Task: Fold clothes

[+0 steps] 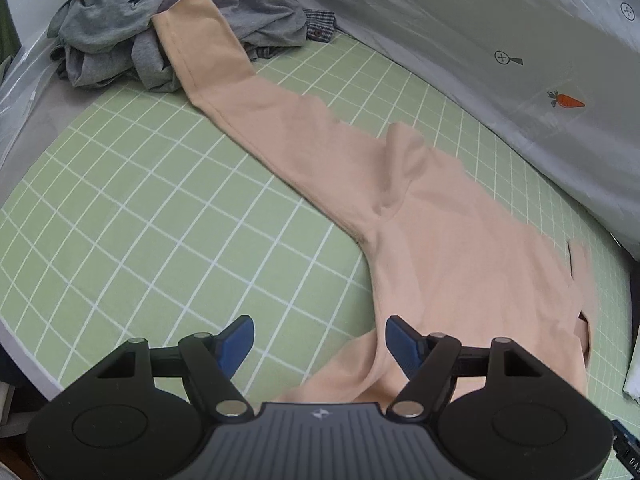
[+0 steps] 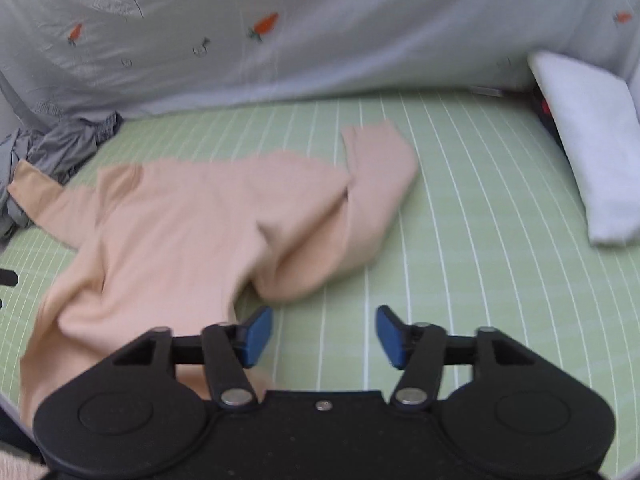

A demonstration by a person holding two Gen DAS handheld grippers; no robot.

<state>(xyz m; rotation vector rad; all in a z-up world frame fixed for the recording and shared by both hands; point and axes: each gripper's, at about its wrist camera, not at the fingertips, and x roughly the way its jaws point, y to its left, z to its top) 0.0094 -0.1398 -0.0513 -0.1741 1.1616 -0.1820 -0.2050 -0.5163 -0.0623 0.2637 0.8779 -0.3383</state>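
The right gripper [image 2: 323, 336] is hovering with its jaws spread wide over the green gridded sheet [image 2: 460, 240]. A peach long-sleeved top [image 2: 192, 216] is lying rumpled toward the sheet's left side, one sleeve [image 2: 380, 172] doubled back. A white folded cloth [image 2: 588, 152] is resting along the right edge.

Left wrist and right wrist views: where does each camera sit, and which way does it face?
Left wrist: sits behind the open left gripper, facing along the peach long-sleeved top towards the grey clothes pile; blue finger pads show.
Right wrist: sits behind the open right gripper, facing across the green grid-lined sheet towards the carrot-print grey duvet and folded white cloth.
Shared: top, sheet, duvet, pile.
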